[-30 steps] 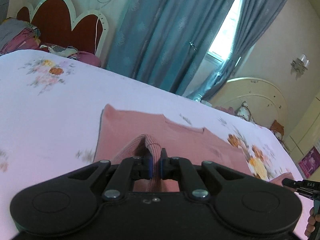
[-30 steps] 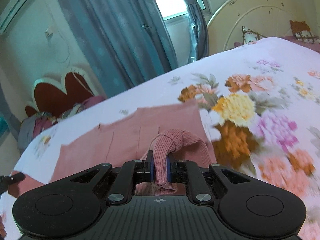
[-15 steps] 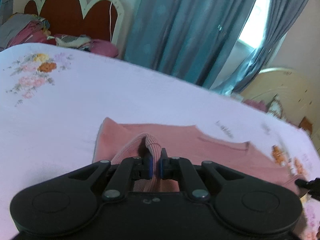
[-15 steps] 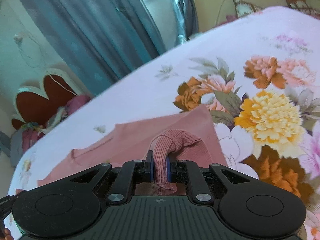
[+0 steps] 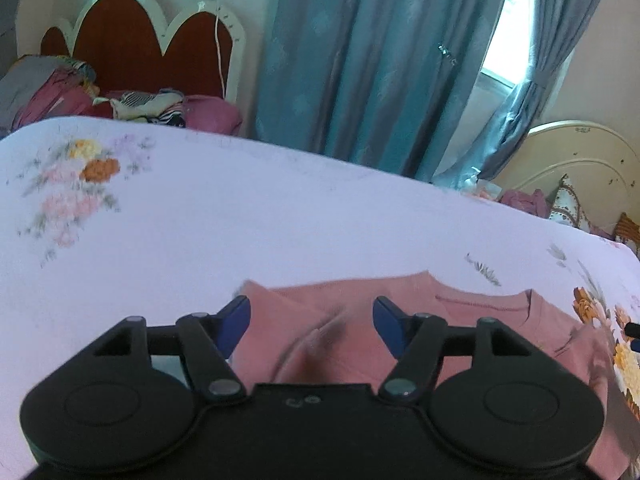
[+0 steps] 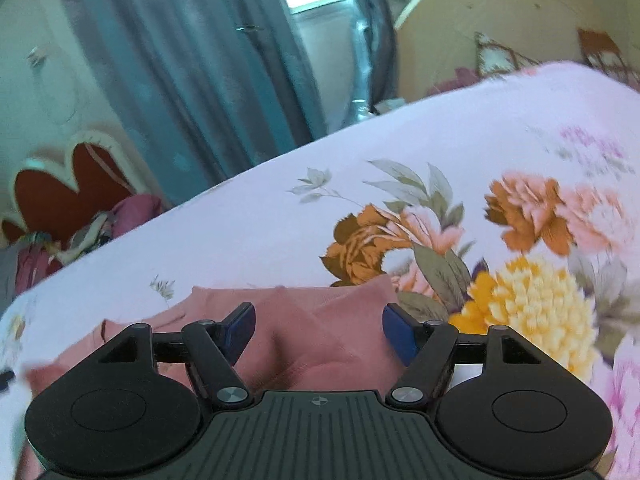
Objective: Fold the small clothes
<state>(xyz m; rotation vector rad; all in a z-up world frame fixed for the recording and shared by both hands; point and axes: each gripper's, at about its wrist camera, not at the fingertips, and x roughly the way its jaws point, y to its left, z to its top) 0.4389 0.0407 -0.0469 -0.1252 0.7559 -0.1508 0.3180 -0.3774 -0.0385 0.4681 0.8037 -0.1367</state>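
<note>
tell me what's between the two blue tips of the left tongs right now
Only the pink garment, lying loose on the floral bedsheet. The left tongs are open around it without gripping, as the left wrist view shows.

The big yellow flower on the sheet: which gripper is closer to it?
Right. The right gripper hangs open just beside the yellow flower; the left gripper, also open, sits across the pink garment from it.

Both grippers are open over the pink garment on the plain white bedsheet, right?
Not plain: the bedsheet is floral, as the right wrist view shows. The rest holds: left gripper and right gripper are open over the pink garment.
</note>
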